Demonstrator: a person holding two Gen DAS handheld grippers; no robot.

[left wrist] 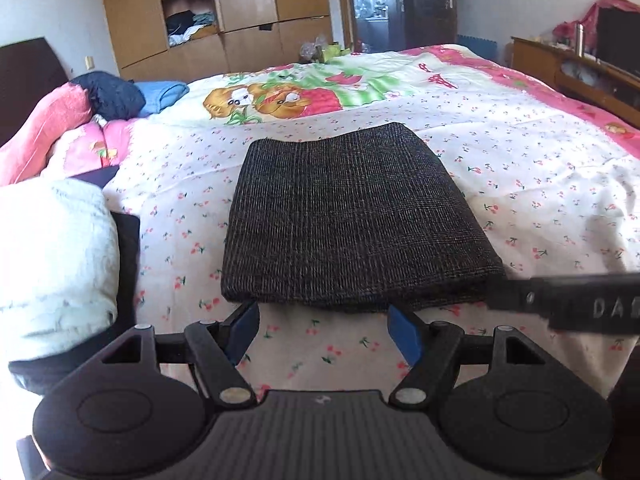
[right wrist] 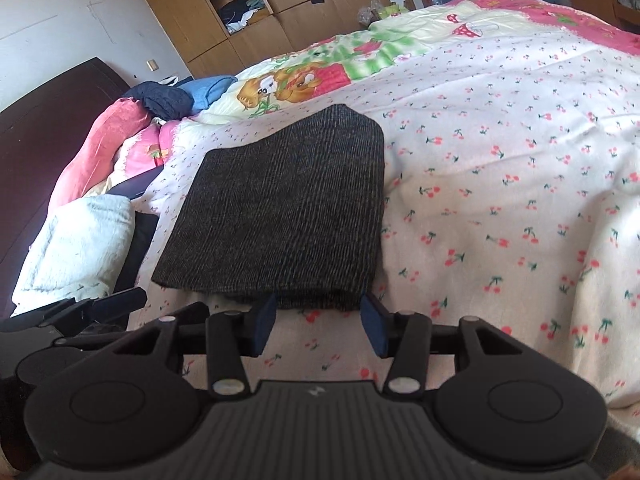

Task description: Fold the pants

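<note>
The dark grey checked pants [left wrist: 348,216] lie folded into a thick flat rectangle on the cherry-print bedspread [left wrist: 540,184]. My left gripper [left wrist: 324,326] is open and empty, its blue pads just short of the fold's near edge. The pants also show in the right wrist view [right wrist: 280,216]. My right gripper [right wrist: 320,322] is open and empty at the near right corner of the fold. Its finger crosses the left wrist view at the right [left wrist: 560,300]. The left gripper shows at the left of the right wrist view [right wrist: 100,304].
A white fluffy pillow [left wrist: 52,264] lies left of the pants, with pink bedding [left wrist: 52,128] and blue and navy clothes [left wrist: 132,94] behind it. A wooden wardrobe [left wrist: 248,12] stands beyond the bed. A wooden cabinet [left wrist: 560,68] is at the right.
</note>
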